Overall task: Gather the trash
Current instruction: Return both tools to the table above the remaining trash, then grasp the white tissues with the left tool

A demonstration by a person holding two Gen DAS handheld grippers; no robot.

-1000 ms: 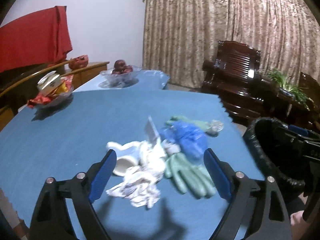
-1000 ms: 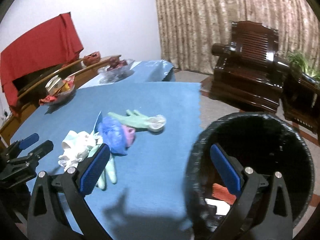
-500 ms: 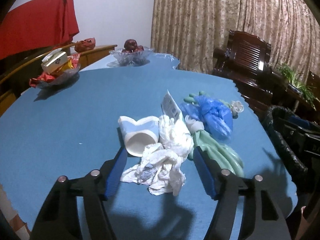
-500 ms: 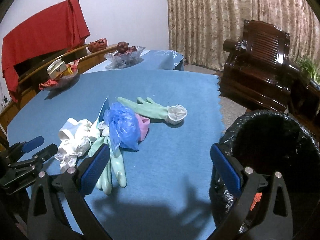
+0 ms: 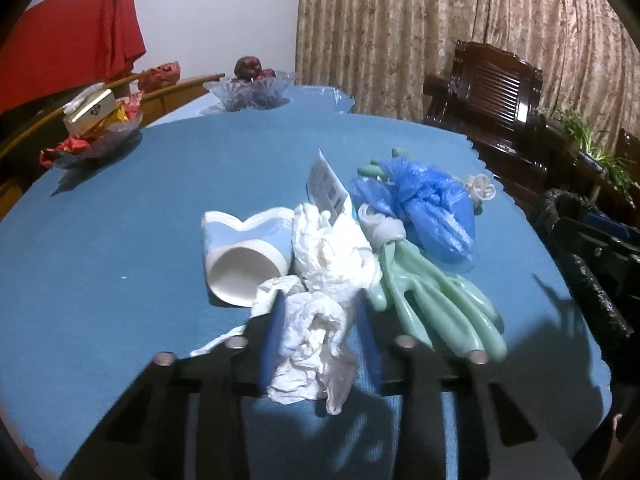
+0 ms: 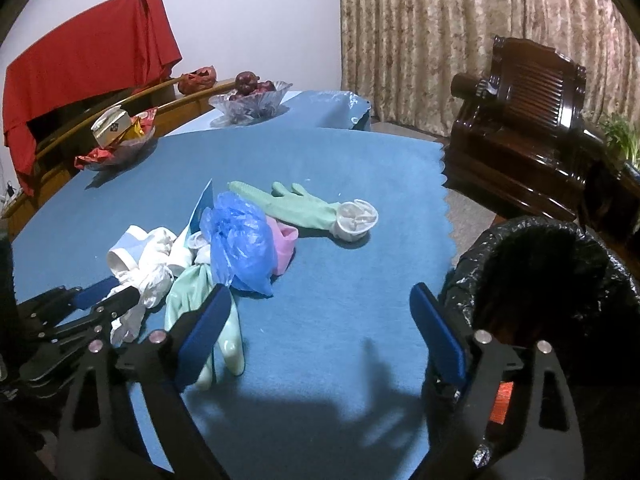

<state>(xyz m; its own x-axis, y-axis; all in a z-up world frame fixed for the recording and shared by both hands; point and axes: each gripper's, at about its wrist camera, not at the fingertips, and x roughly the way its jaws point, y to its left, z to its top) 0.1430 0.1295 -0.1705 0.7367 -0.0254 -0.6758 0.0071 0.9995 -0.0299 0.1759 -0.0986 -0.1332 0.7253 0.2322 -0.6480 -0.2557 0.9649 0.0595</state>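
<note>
The left gripper (image 5: 320, 344) is closing, the crumpled white tissue wad (image 5: 316, 340) between its blue pads; the black-lined round bin (image 6: 560, 280) stands right of it, beside the spread, empty right gripper (image 6: 320, 320).

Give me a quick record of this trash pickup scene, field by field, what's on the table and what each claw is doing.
surface: blue tablecloth
trash pile: paper cup on its side, crumpled white tissue, blue plastic bag, green rubber gloves
bin: black-lined trash bin, beside the table's edge
left claw: jaws closing around the crumpled white tissue
right claw: jaws wide, closing slightly, nothing between them
not trash: two glass dishes at the far side
</note>
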